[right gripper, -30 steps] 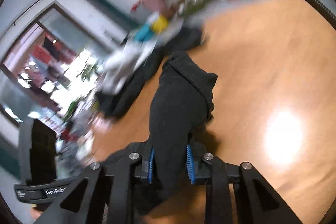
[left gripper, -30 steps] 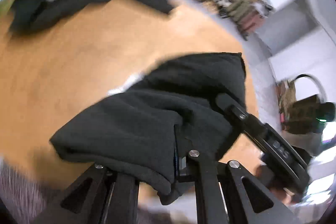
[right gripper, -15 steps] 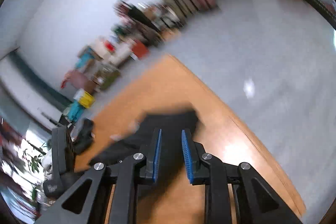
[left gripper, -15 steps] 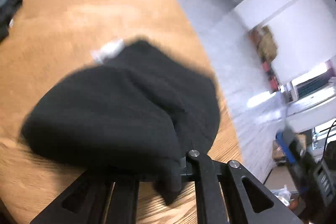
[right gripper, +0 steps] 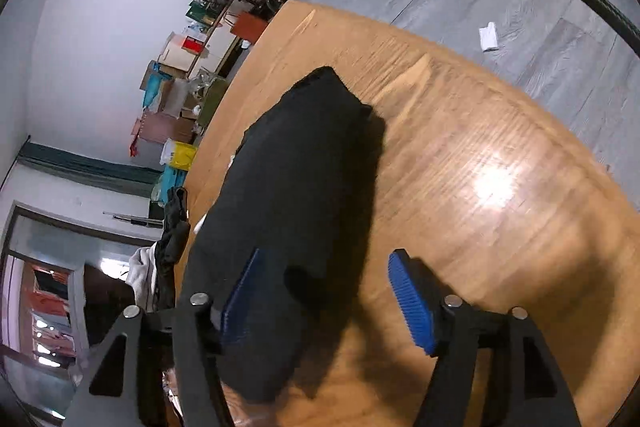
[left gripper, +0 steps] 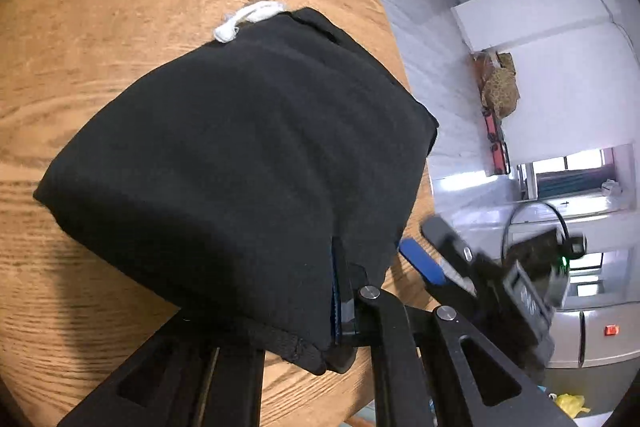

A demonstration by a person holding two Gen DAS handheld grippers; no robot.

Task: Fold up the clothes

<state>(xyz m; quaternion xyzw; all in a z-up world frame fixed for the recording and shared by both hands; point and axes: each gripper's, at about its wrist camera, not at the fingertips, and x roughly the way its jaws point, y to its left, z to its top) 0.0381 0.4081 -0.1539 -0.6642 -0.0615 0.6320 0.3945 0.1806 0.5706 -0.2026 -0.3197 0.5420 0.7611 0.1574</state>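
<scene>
Down onto the wooden table [left gripper: 120, 7] comes the folded black garment [left gripper: 240, 167], lifted a second ago, now lying near the table's edge. Right gripper [right gripper: 324, 295] lets go, jaws opening, its blue pads [right gripper: 412, 303] clear of the cloth between them. Left gripper [left gripper: 320, 311] stays clamped on the garment's near hem; its left finger is buried under fabric. A white drawstring [left gripper: 248, 19] pokes out at the far side

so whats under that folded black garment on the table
Wooden table shows all round the black garment, and a white drawstring pokes out at its far edge. Anything else beneath is covered.
</scene>
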